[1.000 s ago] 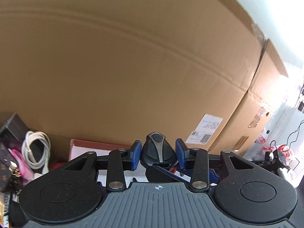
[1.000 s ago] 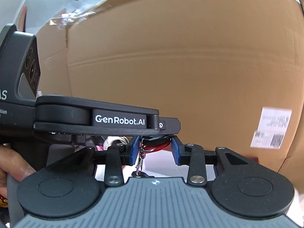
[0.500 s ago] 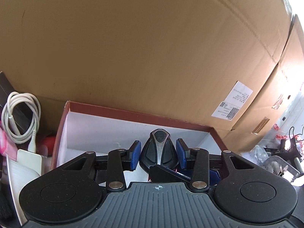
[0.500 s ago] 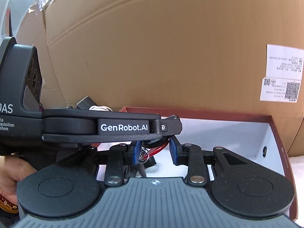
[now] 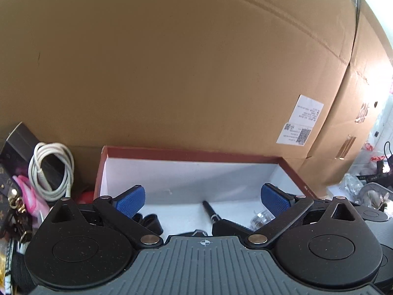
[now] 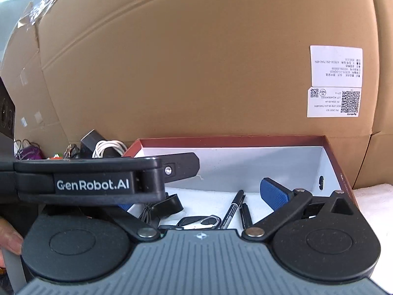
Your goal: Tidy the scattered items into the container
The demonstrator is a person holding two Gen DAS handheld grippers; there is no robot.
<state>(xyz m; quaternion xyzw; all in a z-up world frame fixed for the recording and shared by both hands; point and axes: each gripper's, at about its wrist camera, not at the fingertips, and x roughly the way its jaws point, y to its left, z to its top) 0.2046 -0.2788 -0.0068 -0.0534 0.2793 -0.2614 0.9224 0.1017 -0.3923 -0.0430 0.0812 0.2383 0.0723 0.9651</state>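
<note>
Claws, left [image 5: 203, 200] and right [image 6: 194, 196], opening over my box [image 6: 231, 140], nothing between pads; I should lift straight, clearing pens [image 6: 233, 209].

A red-rimmed, white-lined box [image 6: 329, 162] holds two black pens [image 6: 233, 209], a key fob [image 6: 194, 221] and perhaps a strap [image 6: 169, 205].

Right gripper [image 6: 196, 196] with jaws opening, nothing between them. Beyond the fingers, inside a red-rimmed white box [image 6: 329, 152], lie a marker [image 6: 233, 209], car key [image 6: 191, 221] and black cable bundle [image 6: 162, 209].
</note>
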